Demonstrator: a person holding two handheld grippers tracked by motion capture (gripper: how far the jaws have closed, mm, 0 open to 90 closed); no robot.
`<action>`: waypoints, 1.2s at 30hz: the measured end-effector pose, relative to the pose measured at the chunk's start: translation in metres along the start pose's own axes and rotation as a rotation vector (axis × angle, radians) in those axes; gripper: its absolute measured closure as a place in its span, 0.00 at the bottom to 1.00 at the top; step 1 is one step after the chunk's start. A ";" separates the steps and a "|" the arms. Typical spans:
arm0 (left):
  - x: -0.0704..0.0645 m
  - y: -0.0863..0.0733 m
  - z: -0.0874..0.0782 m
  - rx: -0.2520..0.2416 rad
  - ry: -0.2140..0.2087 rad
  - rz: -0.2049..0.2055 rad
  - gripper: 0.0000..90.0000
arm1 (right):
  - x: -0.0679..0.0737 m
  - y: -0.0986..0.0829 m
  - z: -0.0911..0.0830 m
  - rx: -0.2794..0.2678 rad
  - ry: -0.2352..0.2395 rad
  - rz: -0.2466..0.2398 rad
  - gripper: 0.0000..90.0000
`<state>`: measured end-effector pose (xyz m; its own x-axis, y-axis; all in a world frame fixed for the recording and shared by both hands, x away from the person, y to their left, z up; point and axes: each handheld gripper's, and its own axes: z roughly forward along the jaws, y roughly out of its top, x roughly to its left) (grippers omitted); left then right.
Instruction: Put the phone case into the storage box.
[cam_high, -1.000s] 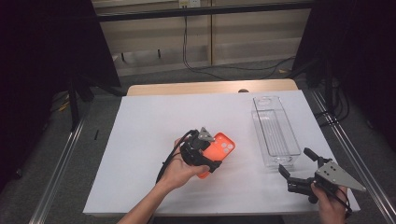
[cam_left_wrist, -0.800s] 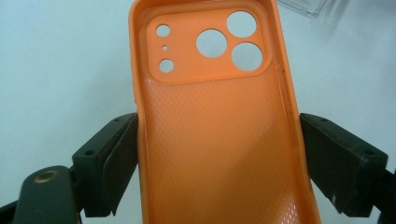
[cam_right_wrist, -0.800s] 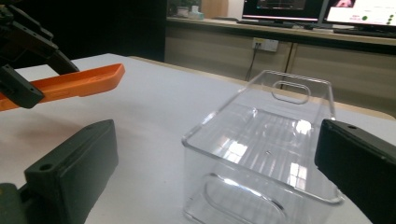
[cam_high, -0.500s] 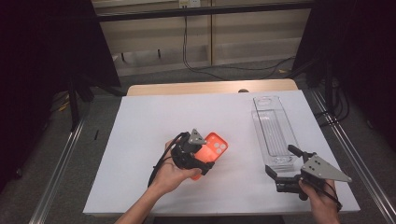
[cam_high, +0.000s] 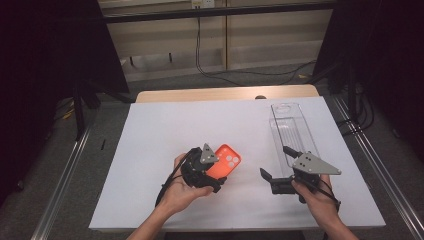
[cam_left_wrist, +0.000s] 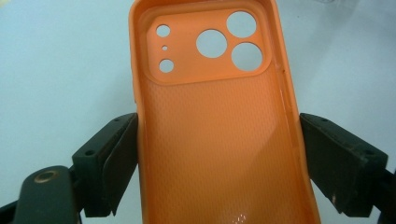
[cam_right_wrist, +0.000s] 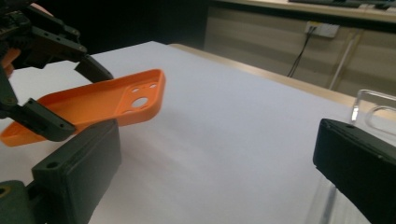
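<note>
The left gripper (cam_high: 216, 175) is clamped on an orange phone case (cam_high: 223, 161), one black jaw pressed against each long edge; in the left gripper view the case (cam_left_wrist: 219, 135) runs straight up between the jaws, its hollow inner side facing the camera and its camera cut-outs at the far end; the case is held just above the white table (cam_high: 165, 140), near the front middle, and from the right gripper view it (cam_right_wrist: 93, 105) looks slightly tilted, with the far end raised off the surface.

The right gripper (cam_high: 277, 170) stands to the right of the case, well apart from it, with its jaws wide apart and nothing between them; in the right gripper view the jaws (cam_right_wrist: 215, 172) frame bare table, and the case lies beyond the left jaw.

A clear plastic tray (cam_high: 292, 130) lies lengthwise on the right half of the table; its near end is just beside the right gripper, and whether they touch I cannot tell.
</note>
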<state>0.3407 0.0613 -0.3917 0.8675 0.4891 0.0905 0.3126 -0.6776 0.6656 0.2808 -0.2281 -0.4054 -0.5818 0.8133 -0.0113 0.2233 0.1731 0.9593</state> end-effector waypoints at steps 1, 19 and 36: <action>-0.001 0.000 0.000 -0.006 0.003 -0.001 0.17 | 0.000 0.002 0.001 0.007 0.017 0.006 0.00; -0.016 0.000 0.000 -0.039 0.116 0.083 0.17 | 0.004 0.014 0.025 0.156 0.087 0.140 0.05; -0.034 0.007 0.007 -0.115 0.208 0.119 0.17 | -0.003 0.018 0.033 0.303 0.135 0.285 0.09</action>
<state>0.3159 0.0358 -0.3956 0.7935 0.5204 0.3154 0.1570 -0.6759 0.7201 0.3123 -0.2094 -0.3970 -0.5562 0.7756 0.2986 0.5975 0.1234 0.7923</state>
